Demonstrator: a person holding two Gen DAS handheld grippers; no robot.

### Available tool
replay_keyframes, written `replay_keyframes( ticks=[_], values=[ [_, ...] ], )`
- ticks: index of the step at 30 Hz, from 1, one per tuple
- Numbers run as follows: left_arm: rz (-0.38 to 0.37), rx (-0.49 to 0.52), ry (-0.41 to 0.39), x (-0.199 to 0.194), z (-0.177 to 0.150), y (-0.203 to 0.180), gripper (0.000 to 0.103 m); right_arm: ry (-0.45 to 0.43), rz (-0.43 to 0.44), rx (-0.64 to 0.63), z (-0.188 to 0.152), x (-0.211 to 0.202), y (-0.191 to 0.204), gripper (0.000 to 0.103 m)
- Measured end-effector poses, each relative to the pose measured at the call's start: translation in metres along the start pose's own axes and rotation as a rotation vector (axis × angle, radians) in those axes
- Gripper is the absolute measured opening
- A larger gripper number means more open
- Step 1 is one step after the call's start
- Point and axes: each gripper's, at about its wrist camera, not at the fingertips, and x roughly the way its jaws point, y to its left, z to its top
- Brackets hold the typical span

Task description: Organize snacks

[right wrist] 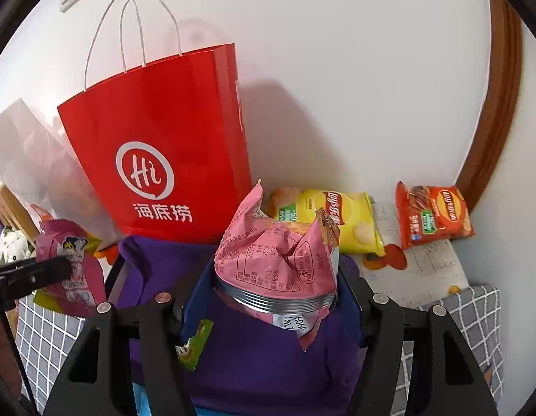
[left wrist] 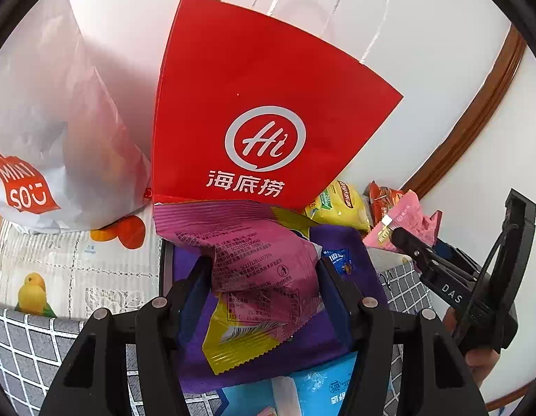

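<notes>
My left gripper (left wrist: 264, 274) is shut on a magenta-and-yellow snack packet (left wrist: 257, 260), held above a purple cloth (left wrist: 302, 346) in front of the red Haidilao paper bag (left wrist: 254, 104). My right gripper (right wrist: 274, 284) is shut on a light pink snack packet (right wrist: 278, 253), also above the purple cloth (right wrist: 261, 364), to the right of the red bag (right wrist: 163, 138). The right gripper with its pink packet (left wrist: 410, 215) shows at the right of the left wrist view. The left gripper's magenta packet (right wrist: 70, 267) shows at the left of the right wrist view.
A yellow Lay's chip bag (right wrist: 340, 222) and an orange Lay's bag (right wrist: 431, 211) lie by the wall at right. A white Miniso bag (left wrist: 49, 138) stands left of the red bag. A light blue packet (left wrist: 320, 388) and a green packet (right wrist: 195, 346) lie near the cloth. A fruit-print tablecloth (left wrist: 77, 270) covers the table.
</notes>
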Motion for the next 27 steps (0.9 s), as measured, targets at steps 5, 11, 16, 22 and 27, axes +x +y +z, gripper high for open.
replay_keyframes(
  ticks=[5,11,16,22,27],
  values=[
    [-0.003,-0.007,0.003,0.001,0.0,0.002,0.059,0.024,0.005,-0.007,-0.001,0.012,0.0,0.064],
    [-0.002,-0.01,0.008,0.003,0.0,0.003,0.059,0.043,-0.011,-0.024,-0.005,0.019,-0.005,0.064],
    [-0.011,-0.007,0.02,0.006,-0.001,0.002,0.059,0.044,-0.008,-0.011,-0.004,0.018,-0.011,0.064],
    [-0.009,-0.003,0.02,0.007,-0.002,0.002,0.059,0.044,-0.017,-0.01,-0.005,0.017,-0.015,0.064],
    [-0.007,-0.009,0.033,0.011,-0.002,0.003,0.059,0.057,-0.029,-0.013,-0.005,0.019,-0.017,0.064]
  ],
)
